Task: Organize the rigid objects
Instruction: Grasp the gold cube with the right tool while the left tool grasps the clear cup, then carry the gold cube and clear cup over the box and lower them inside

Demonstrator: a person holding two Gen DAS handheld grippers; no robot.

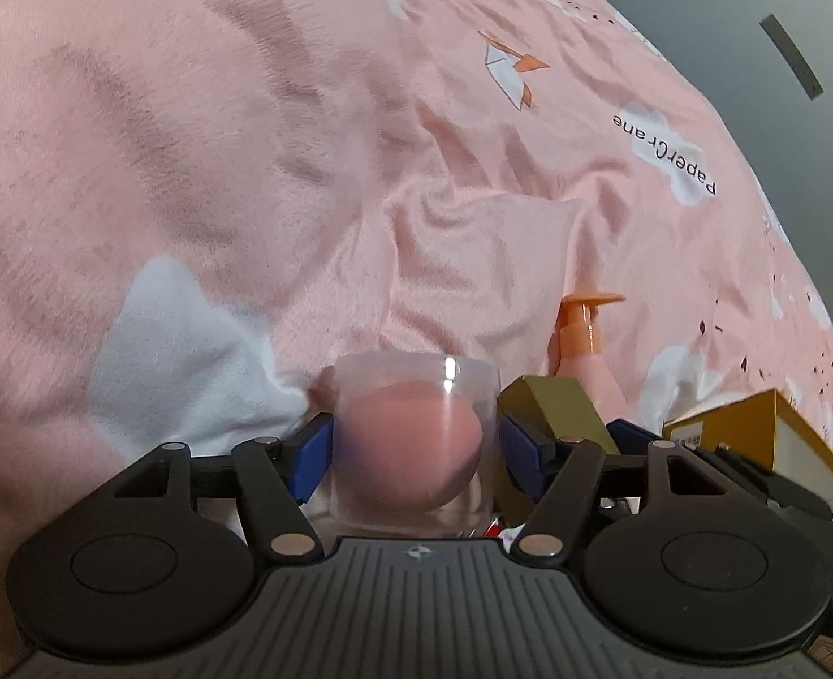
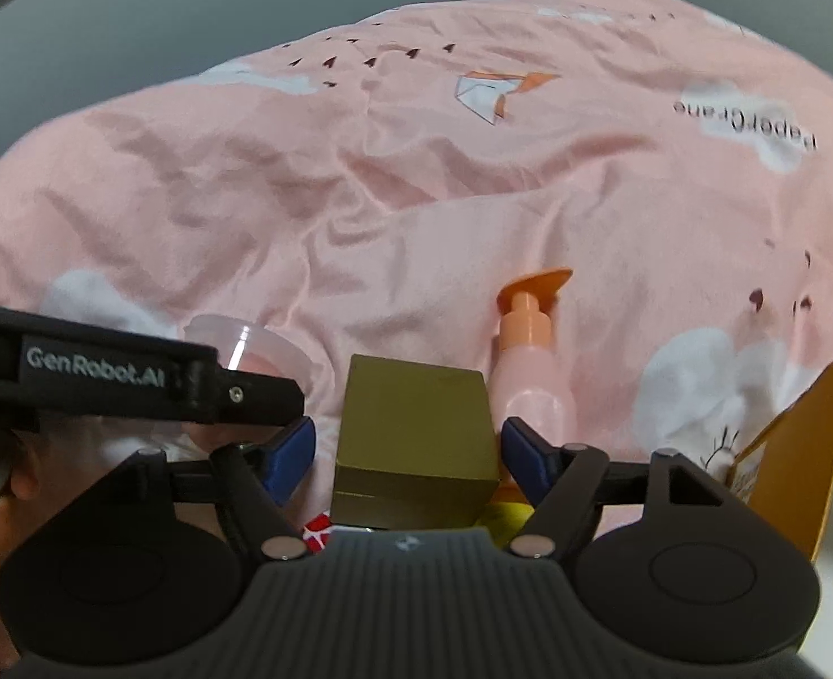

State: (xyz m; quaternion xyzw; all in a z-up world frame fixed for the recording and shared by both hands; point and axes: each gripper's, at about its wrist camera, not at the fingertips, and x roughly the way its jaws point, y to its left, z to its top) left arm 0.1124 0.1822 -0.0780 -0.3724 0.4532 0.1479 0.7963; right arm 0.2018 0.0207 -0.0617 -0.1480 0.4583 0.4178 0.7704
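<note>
**Clear cup, gold box: light, stiff, slick**

Clear cup [image 1: 413,447] on bed, just left of gold box [image 2: 413,441]. Left gripper [image 1: 413,452] fingers spread beside cup walls, not pinching. Right gripper [image 2: 408,452] likewise around box. Prob. thin-walled; squeeze mid-wall, gently.

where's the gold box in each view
Left wrist view: the gold box sits low and right of centre, just beyond the left gripper's right finger, beside the clear cup.
Right wrist view: it is bottom centre, between the right gripper's open fingers.
Shared landmark: the pink pump bottle, just right of the box.
</note>
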